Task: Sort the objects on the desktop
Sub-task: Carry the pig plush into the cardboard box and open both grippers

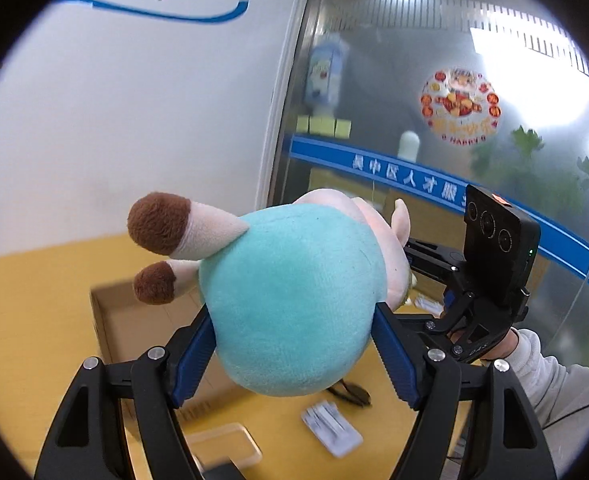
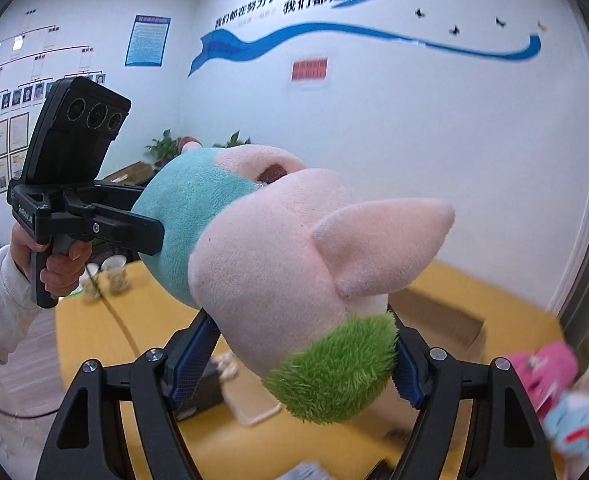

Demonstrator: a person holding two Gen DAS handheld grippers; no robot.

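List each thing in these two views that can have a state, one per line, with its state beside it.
Plush pig: held off the table, gripped at both ends.
Left tongs: shut on the teal body.
Right tongs: shut on the pink head.
Cardboard box: open, on the yellow table.
Paper cups: upright on the table.
Pink plush toy: lying on the table, untouched.

Between the tongs, the plush pig point(image 1: 294, 296) has a turquoise body, pale pink head, brown feet and a green tuft. Below the tongs, the table point(image 2: 94, 332) is yellow. The finger pads point(image 1: 192, 354) are blue.
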